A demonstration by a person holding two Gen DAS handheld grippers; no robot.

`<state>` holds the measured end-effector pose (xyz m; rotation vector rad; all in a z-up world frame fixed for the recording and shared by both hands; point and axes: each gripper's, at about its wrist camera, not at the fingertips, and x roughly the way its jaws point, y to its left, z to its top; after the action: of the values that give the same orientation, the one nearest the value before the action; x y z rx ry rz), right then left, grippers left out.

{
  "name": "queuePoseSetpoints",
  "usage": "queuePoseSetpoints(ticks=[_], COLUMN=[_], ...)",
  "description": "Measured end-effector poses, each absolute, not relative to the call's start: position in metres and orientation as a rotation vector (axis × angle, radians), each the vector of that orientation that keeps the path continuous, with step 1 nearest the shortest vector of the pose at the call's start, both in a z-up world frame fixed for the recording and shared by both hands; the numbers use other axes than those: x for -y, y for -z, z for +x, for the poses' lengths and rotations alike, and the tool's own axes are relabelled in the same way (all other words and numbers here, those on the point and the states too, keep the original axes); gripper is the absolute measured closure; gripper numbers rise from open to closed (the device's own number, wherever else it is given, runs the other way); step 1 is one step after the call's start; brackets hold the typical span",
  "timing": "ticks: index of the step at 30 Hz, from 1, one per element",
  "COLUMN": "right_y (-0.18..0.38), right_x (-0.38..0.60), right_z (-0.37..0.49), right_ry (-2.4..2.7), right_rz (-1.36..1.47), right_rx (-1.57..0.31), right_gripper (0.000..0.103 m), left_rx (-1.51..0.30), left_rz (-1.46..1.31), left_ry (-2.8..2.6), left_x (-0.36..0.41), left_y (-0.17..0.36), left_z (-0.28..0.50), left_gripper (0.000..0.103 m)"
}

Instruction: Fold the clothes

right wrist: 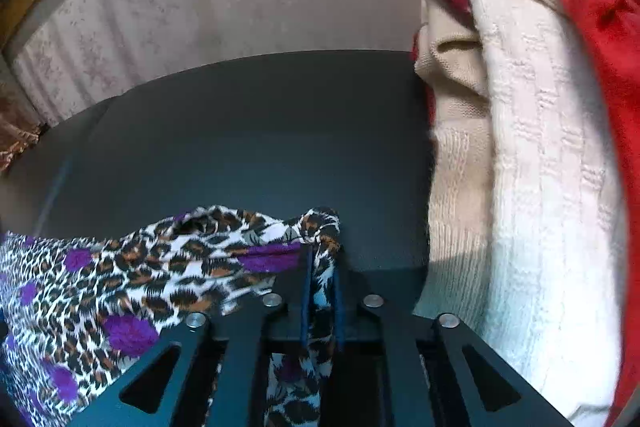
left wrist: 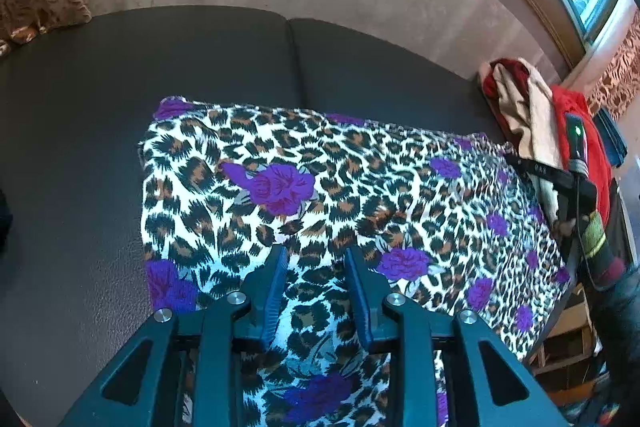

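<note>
While the leopard-print cloth (left wrist: pixel 320 195) lies spread flat on the dark bench (left wrist: pixel 160 87), the right tongs (right wrist: pixel 320 267) are clamped on its bunched corner near the sweater pile (right wrist: pixel 520 147). Left tongs (left wrist: pixel 316 259) hover over it, jaws apart, holding nothing. Looks mid-fold; next move needs that corner carried across with edges aligned.

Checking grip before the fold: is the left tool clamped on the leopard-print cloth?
No, the left tool hovers open above the leopard-print cloth.
</note>
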<state>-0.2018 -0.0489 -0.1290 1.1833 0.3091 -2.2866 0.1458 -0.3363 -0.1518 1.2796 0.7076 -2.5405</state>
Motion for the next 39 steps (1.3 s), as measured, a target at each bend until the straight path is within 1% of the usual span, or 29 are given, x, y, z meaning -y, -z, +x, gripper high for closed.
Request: queuePoseSetpoints(ticks=[1,2,4,6,7,9,11,13,15,16,19,20,21,23,25,28,29,31,32,34,36,37,38,39], right_y=[0.125,0.114,0.093,0.075,0.067,0.067,0.077,0.1,0.125,0.124,0.124,0.124,0.124,0.125,0.119,0.097,0.087,0.079,0.082,0.098,0.122,0.134,0.135,0.134], right_x=[0.047,0.044,0.036,0.032,0.032,0.038,0.048,0.042,0.027,0.011,-0.006,-0.004,-0.002,0.002,0.01,0.035,0.046,0.065,0.071,0.082,0.085,0.08,0.074,0.073], right_z=[-0.2,-0.195,-0.185,-0.171,-0.161,-0.134,-0.121,-0.108,-0.092,-0.084,-0.075,-0.07,-0.064,-0.067,-0.073,-0.056,-0.055,-0.061,-0.062,-0.074,-0.09,-0.094,-0.091,-0.093], right_ry=[2.303,2.328,2.354,2.308,2.26,2.149,2.079,2.006,2.002,2.014,1.996,1.999,2.001,2.007,1.984,1.975,1.96,1.95,1.947,1.953,1.998,2.013,2.025,2.012], right_rz=[1.182,1.141,1.045,0.971,0.951,0.947,0.997,1.088,1.139,1.071,1.074,1.042,1.008,1.022,1.098,1.044,1.005,0.965,0.965,1.011,1.078,1.068,0.982,0.986], right_rx=[-0.312,-0.314,-0.302,-0.255,-0.223,-0.247,-0.292,-0.308,-0.401,-0.349,-0.286,-0.331,-0.381,-0.411,-0.385,-0.372,-0.356,-0.349,-0.348,-0.338,-0.374,-0.386,-0.354,-0.331], right_gripper=[0.068,0.064,0.063,0.057,0.057,0.056,0.056,0.056,0.055,0.055,0.054,0.054,0.053,0.048,0.034,0.033,0.031,0.021,0.019,0.019,0.019,0.016,0.015,0.014], left_rx=[-0.709,-0.71,-0.678,-0.667,-0.662,-0.651,-0.64,-0.611,-0.582,-0.567,-0.523,-0.557,-0.592,-0.54,-0.534,-0.55,-0.557,-0.572,-0.578,-0.59,-0.675,-0.716,-0.758,-0.799], left_rz=[1.262,1.244,1.187,1.206,1.216,1.235,1.254,1.266,1.278,1.284,1.301,1.299,1.296,1.248,1.189,1.126,1.152,1.203,1.2,1.194,1.145,1.12,1.095,1.069], left_ry=[2.54,2.54,2.566,2.556,2.551,2.541,2.531,2.538,2.545,2.549,2.559,2.539,2.52,2.518,2.561,2.583,2.565,2.529,2.525,2.518,2.51,2.505,2.5,2.494], left_x=[0.337,0.337,0.336,0.335,0.334,0.333,0.332,0.337,0.343,0.346,0.354,0.356,0.358,0.346,0.335,0.322,0.318,0.309,0.309,0.308,0.321,0.327,0.334,0.34], left_y=[0.148,0.145,0.134,0.14,0.143,0.148,0.154,0.154,0.154,0.155,0.155,0.151,0.147,0.134,0.126,0.124,0.132,0.148,0.151,0.158,0.154,0.152,0.15,0.148], left_z=[0.147,0.148,0.15,0.149,0.148,0.146,0.145,0.141,0.138,0.137,0.132,0.133,0.135,0.145,0.161,0.186,0.188,0.192,0.195,0.2,0.207,0.211,0.214,0.217], left_gripper=[0.073,0.073,0.071,0.071,0.07,0.07,0.071,0.07,0.07,0.07,0.07,0.07,0.07,0.071,0.07,0.069,0.069,0.069,0.069,0.069,0.069,0.069,0.069,0.069])
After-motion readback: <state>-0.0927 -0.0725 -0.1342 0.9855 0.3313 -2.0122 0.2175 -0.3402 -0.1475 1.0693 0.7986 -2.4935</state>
